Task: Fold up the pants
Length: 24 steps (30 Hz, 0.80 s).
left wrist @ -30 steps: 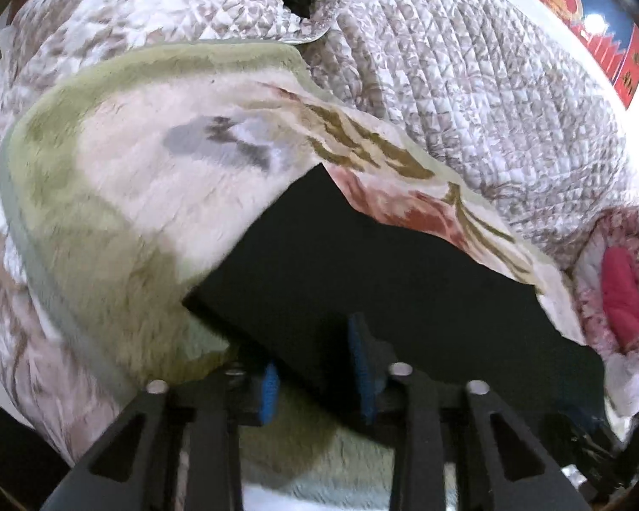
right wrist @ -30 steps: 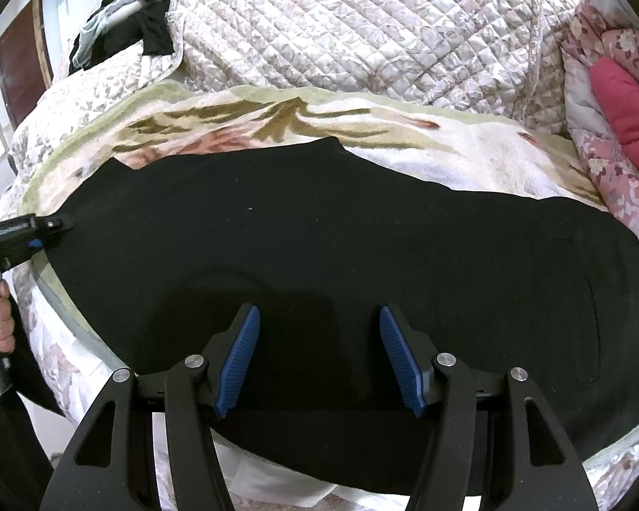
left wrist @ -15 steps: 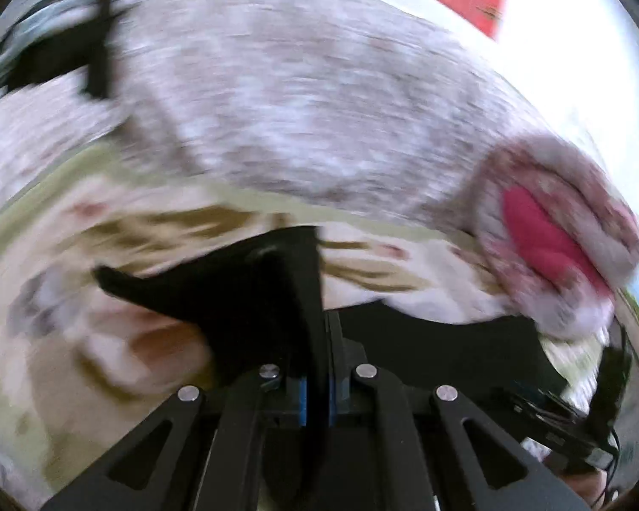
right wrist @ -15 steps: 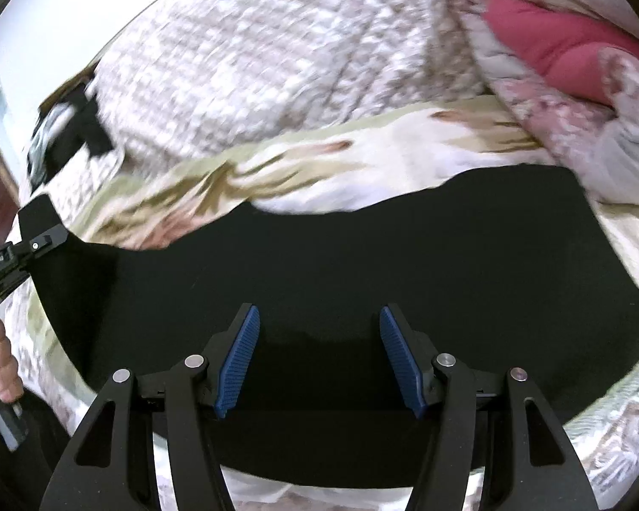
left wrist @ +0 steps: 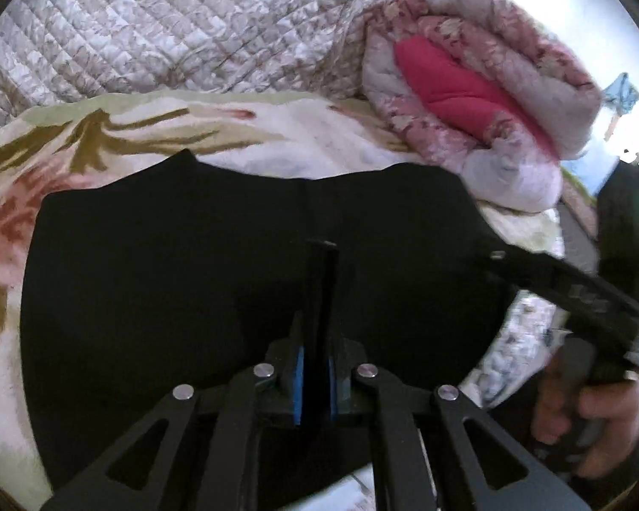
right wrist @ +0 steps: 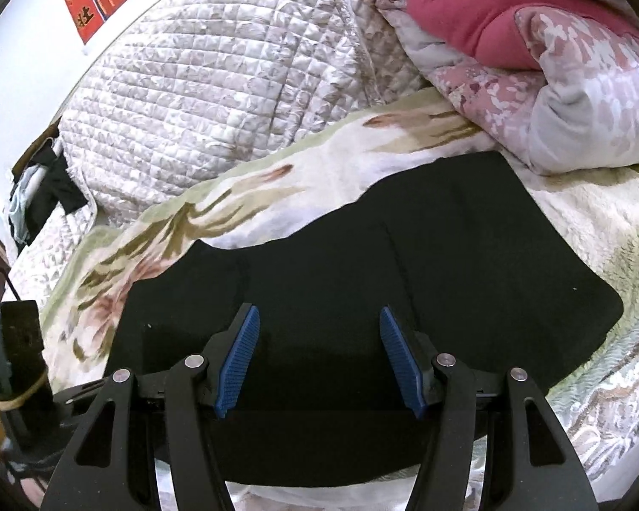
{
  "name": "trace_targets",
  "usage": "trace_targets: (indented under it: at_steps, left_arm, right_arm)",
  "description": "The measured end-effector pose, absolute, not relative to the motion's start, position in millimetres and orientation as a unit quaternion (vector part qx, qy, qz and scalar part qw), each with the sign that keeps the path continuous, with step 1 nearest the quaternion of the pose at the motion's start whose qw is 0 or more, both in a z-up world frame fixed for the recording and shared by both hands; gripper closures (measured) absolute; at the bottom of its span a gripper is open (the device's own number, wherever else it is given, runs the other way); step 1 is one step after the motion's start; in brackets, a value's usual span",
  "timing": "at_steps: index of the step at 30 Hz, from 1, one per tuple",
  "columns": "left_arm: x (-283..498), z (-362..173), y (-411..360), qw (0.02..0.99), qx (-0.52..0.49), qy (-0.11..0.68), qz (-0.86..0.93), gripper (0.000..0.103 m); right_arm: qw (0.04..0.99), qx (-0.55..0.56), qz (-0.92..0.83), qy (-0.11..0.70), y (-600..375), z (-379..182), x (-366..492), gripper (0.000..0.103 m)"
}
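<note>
One pair of black pants (right wrist: 362, 281) lies doubled over on the floral blanket (right wrist: 404, 144), beside two rolled quilts. Your left gripper (left wrist: 315, 340) is clamped on a pants edge — apparently a leg end. Your right gripper (right wrist: 319, 357) hangs spread wide over the pants, gripping nothing.

Both wrist views close above bed; share pants (left wrist: 191, 281).

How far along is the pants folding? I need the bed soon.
One fold looks done: the black pants lie doubled on the floral blanket. In hand: the left tongs are shut on a pants edge; the right tongs hover open above them. Left: releasing that edge, perhaps another fold.
</note>
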<state>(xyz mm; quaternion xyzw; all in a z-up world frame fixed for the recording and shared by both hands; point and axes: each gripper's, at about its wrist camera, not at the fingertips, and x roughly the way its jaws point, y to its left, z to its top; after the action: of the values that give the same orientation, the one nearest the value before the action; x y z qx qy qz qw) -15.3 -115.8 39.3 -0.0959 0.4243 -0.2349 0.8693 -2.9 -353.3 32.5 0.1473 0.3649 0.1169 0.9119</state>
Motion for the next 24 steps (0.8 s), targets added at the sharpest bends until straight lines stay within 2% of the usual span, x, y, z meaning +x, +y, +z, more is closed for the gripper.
trace_targets:
  at_steps: [2,4,7,13,19,22,24]
  left_arm:
    - [-21.2,48.8,-106.9,0.866,-0.103,0.419,-0.251,0.087]
    - [-30.2,57.0,-96.7,0.865,-0.110,0.413,-0.262,0.076]
    - [-37.0,67.7,-77.8,0.876,-0.119,0.391,-0.256,0.072]
    - [-13.1,59.9,-21.7,0.903,-0.115,0.391,-0.138,0.072]
    - [-5.2,38.8,2.3,0.899,-0.145,0.398,-0.106,0.072]
    - [-7.4,35.6,0.2,0.900,-0.142,0.398,-0.109,0.072]
    - [-8.0,35.2,-0.3,0.900,-0.142,0.397,-0.110,0.072]
  right_arm:
    - [0.908,0.154,0.136,0.365,-349.5,31.9,-3.8,0.044]
    - [0.903,0.158,0.158,0.367,-343.3,31.3,-4.1,0.044]
    - [0.888,0.165,0.203,0.377,-330.8,27.9,-2.3,0.044]
    - [0.842,0.179,0.261,0.436,-301.1,6.6,22.1,0.044]
    - [0.826,0.174,0.283,0.456,-283.5,0.6,51.5,0.045]
    - [0.817,0.185,0.287,0.465,-280.8,-4.4,64.6,0.052]
    - [0.808,0.199,0.293,0.471,-281.1,-6.5,70.2,0.063]
